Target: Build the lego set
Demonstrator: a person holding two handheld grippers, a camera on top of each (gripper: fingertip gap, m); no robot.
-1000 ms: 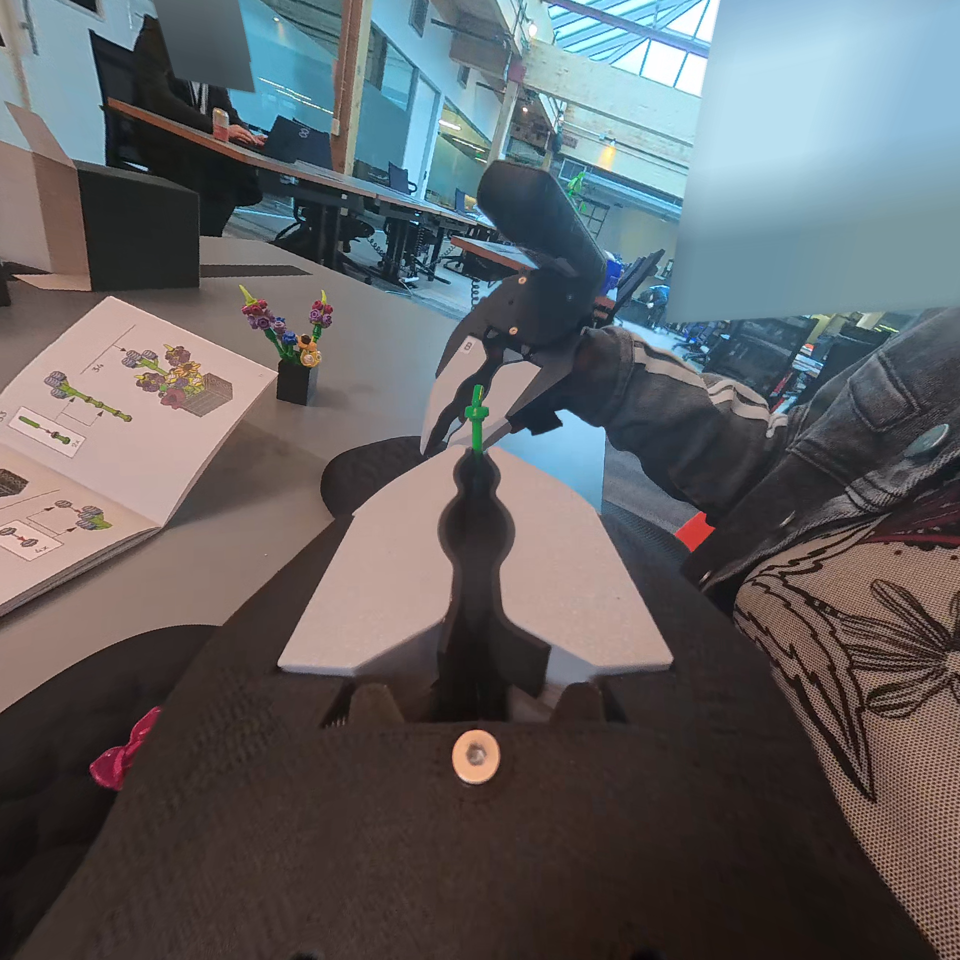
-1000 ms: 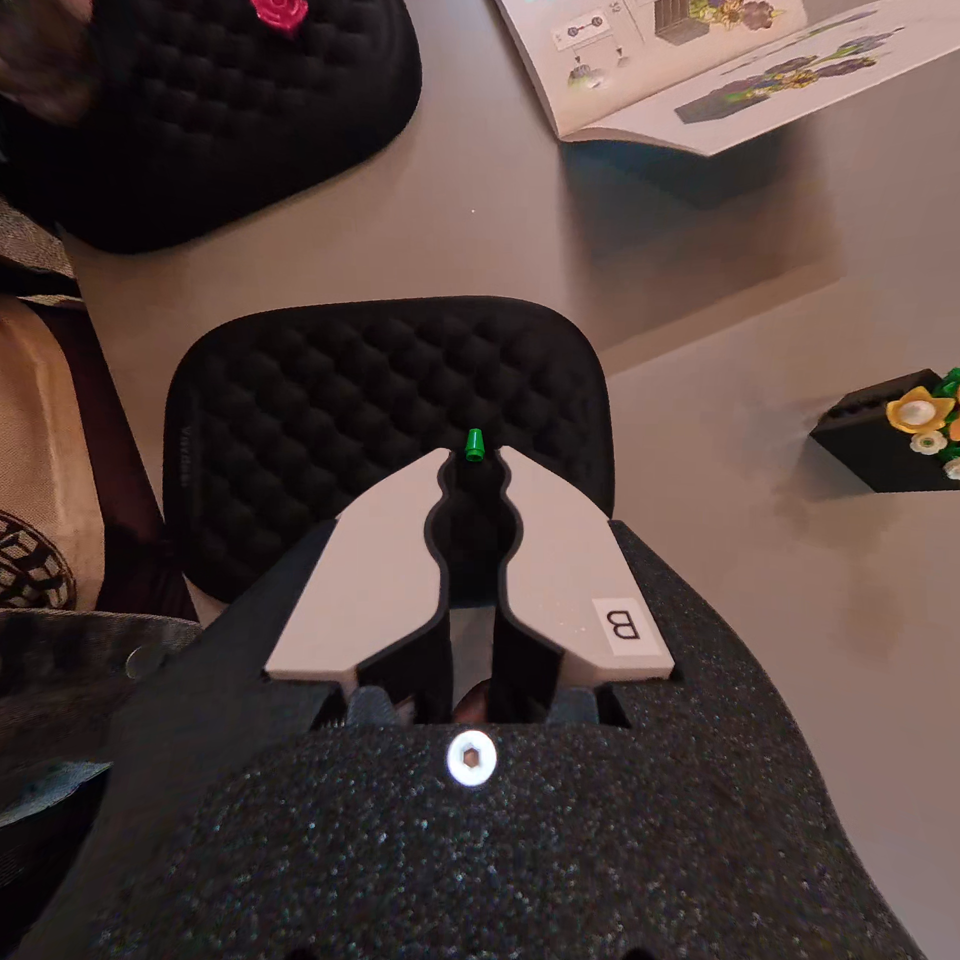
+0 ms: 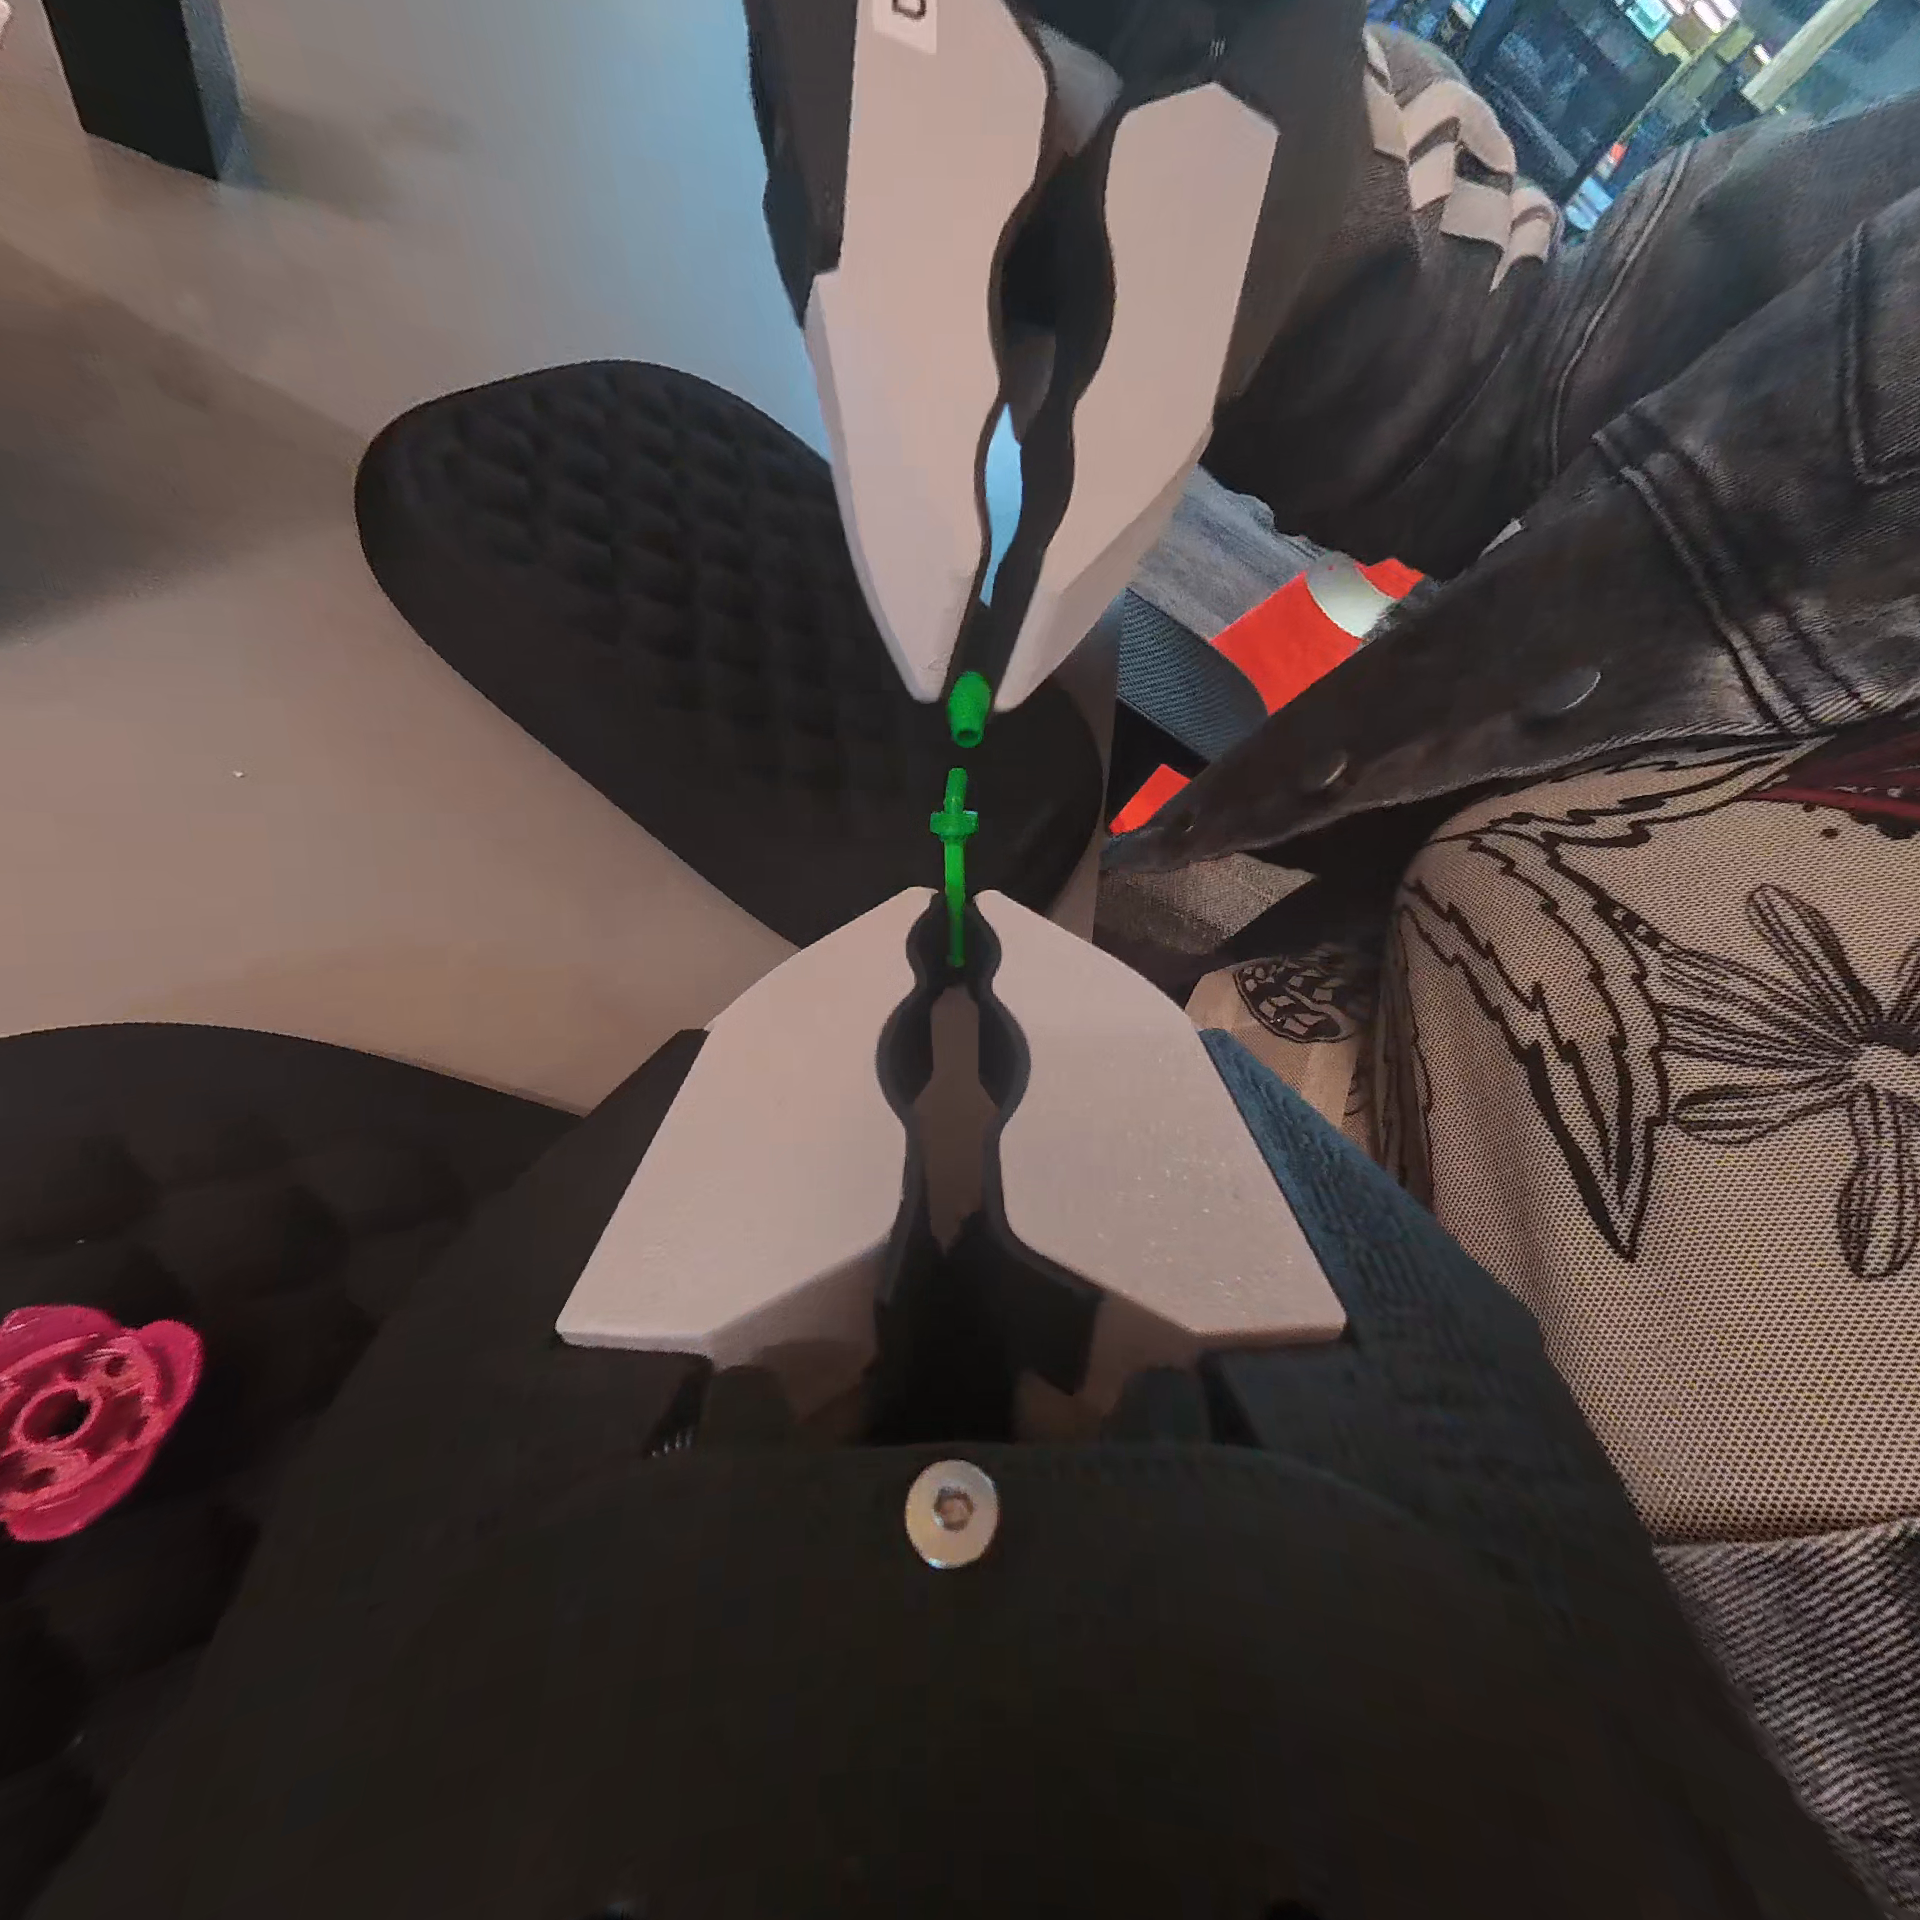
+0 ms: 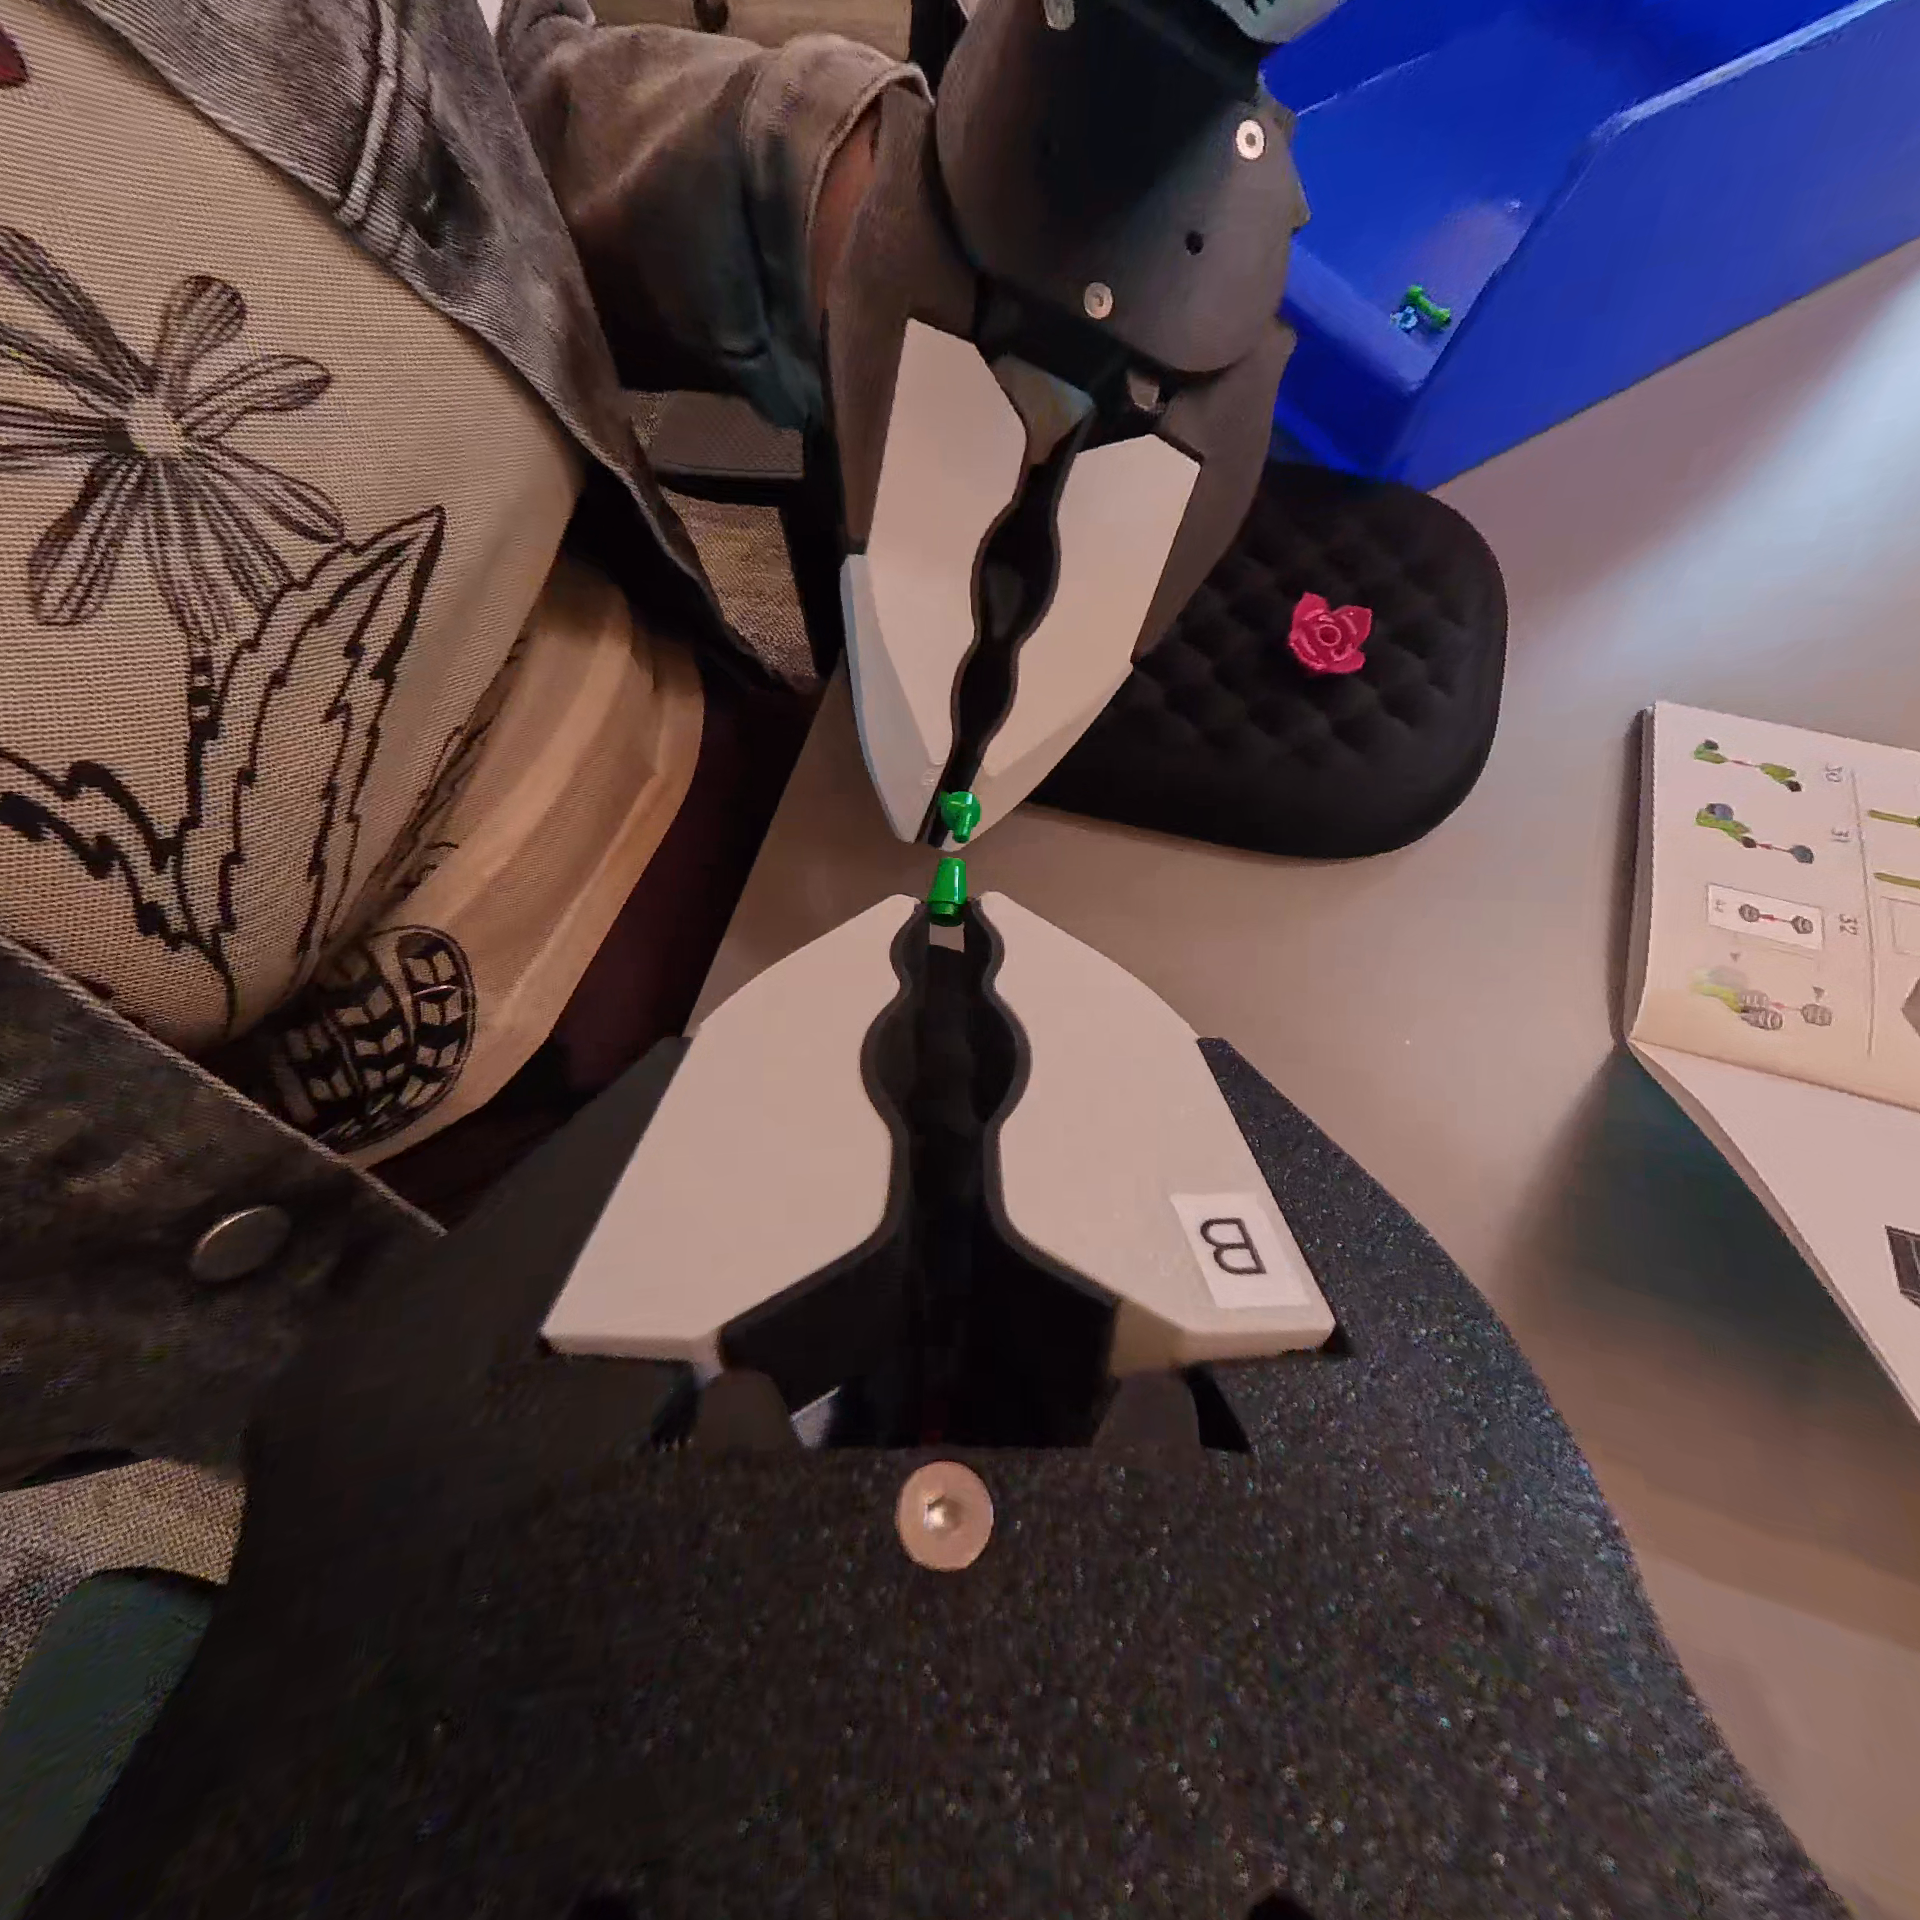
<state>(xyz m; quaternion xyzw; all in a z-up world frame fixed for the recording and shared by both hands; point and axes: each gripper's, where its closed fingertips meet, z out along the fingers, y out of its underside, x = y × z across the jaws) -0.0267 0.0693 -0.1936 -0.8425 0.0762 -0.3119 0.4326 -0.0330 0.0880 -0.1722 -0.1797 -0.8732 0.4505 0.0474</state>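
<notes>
Left wrist view
- Left gripper [image 3: 951,920]: while closed on the lower end of the green stem [image 3: 953,831], points forward at the other tool; jaws nearly together, only the thin stem between the tips.
- Green stem: held in the air above the black foam pad [image 3: 623,582], long axis in line with the jaws, free tip toward the green cone [image 3: 966,710].
- Right gripper [image 3: 961,691]: comes from above, tips pinched on the wide end of the green cone, narrow end facing the stem.
- Gap: small but visible; stem tip and cone not yet touching, almost on one line.
- Pink flower piece [image 3: 78,1418]: on a second dark pad at lower left, well apart.

Right wrist view
- Right gripper [image 4: 945,914]: jaws nearly shut, gripping the base of the green cone [image 4: 947,889] at the very tips.
- Left gripper [image 4: 951,821]: opposite, tip to tip, closed on the green stem [image 4: 958,812]; only the stem head shows.
- Relation for the coming move: cone directly ahead of the stem along the shared axis, both tools equally near; probably a straight push together, with little sideways error allowed.
- Grey table [image 4: 1351,987]: carries the open instruction booklet [image 4: 1787,914] at right and the pad with the pink flower piece [image 4: 1328,632].
- Blue bin [image 4: 1610,208]: behind, a small green part inside.
</notes>
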